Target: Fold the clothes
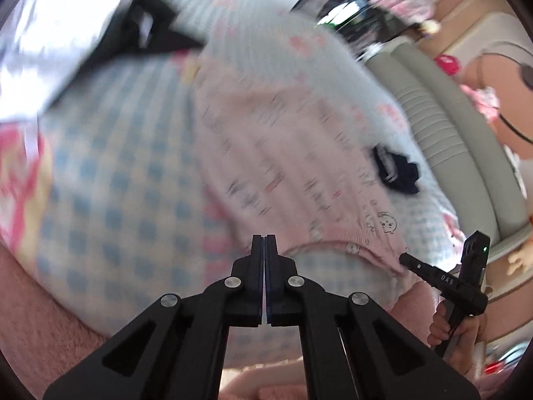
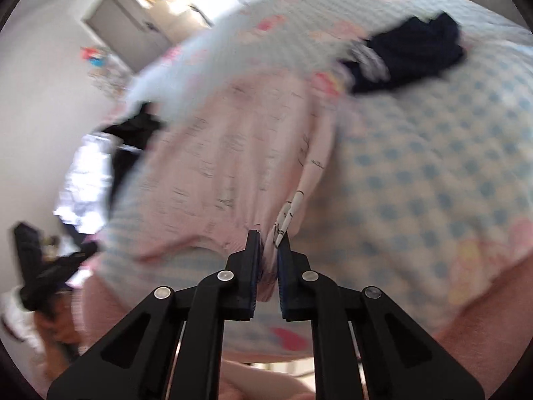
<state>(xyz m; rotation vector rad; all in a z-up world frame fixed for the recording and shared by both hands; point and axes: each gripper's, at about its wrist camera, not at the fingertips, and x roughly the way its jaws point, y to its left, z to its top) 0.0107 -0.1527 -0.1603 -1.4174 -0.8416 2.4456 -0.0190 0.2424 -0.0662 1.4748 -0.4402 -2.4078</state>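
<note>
A pink printed garment (image 1: 283,150) (image 2: 226,140) lies spread on a blue-and-white checked bed cover (image 1: 116,183) (image 2: 433,166). My left gripper (image 1: 264,238) is shut, its tips at the near left corner of the garment's hem, seemingly pinching the thin cloth. In the right wrist view it shows blurred at the far left (image 2: 83,253). My right gripper (image 2: 268,236) is shut on a bunched fold of the hem's other corner, with pink fabric between the pads. In the left wrist view it appears at the hem's right end (image 1: 404,260), held by a hand (image 1: 459,330).
A dark navy garment (image 1: 396,170) (image 2: 409,53) lies crumpled on the cover beyond the pink one. A black item (image 1: 150,33) (image 2: 133,133) and white cloth (image 1: 50,33) (image 2: 83,173) lie at the far side. A grey ribbed headboard or sofa (image 1: 433,116) borders the bed. A door (image 2: 126,30) stands behind.
</note>
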